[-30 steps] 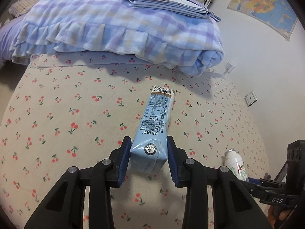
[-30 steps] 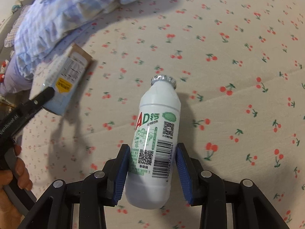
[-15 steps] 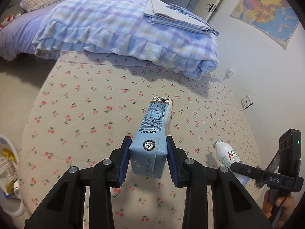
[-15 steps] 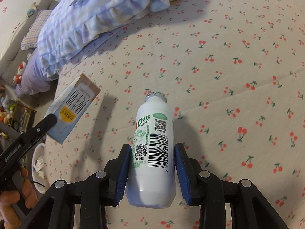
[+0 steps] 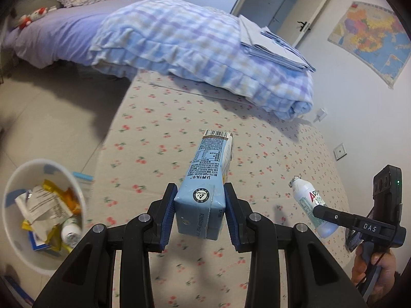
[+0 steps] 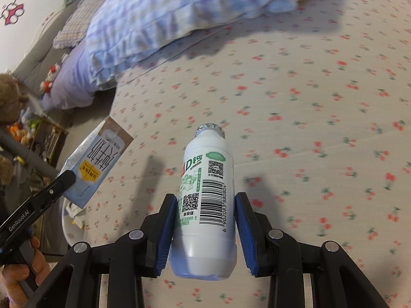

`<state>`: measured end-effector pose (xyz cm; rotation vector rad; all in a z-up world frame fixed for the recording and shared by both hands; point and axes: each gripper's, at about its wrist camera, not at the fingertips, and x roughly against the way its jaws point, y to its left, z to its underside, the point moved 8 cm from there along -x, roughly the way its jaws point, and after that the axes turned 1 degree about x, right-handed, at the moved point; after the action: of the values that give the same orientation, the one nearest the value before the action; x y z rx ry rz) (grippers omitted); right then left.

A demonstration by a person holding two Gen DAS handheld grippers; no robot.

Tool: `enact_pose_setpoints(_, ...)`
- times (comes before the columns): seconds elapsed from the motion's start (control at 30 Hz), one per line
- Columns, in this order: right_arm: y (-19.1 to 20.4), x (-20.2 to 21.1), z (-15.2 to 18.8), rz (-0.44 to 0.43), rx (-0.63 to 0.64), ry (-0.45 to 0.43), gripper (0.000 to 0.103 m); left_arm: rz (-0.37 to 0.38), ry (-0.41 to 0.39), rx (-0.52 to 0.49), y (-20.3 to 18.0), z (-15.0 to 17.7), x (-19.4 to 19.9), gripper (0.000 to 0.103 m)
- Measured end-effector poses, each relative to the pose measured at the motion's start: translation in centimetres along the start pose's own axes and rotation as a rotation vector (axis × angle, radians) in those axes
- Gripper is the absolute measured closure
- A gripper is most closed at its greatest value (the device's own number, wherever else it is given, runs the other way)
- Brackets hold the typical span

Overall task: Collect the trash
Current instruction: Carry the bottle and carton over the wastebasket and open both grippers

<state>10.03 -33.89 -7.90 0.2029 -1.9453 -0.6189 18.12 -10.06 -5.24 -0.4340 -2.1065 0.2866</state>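
Cherry-print bed (image 5: 159, 138) lies beneath both claws. The left claw (image 5: 199, 211) is clamped on the base of a blue milk carton (image 5: 205, 179), held in the air above the bed's left edge. The right claw (image 6: 205, 227) grips a white yogurt-drink bottle (image 6: 205, 190) by its lower body, foil cap forward. On the floor beside that edge stands a white bin (image 5: 15, 184) holding wrappers.

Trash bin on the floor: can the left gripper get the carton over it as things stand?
Probably yes. The left gripper holds the carton above the bed, the open bin sits low to its left, and nothing shows between them.
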Motion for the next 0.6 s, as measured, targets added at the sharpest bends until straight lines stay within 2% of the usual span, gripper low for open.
enact_pose_setpoints(0.6, 11.2, -6.2, 1.4, -0.069, 0.153, 0.086, 0.062, -0.094, -0.052, 0.173, 12.8, 1.0, 7.5, 0.065)
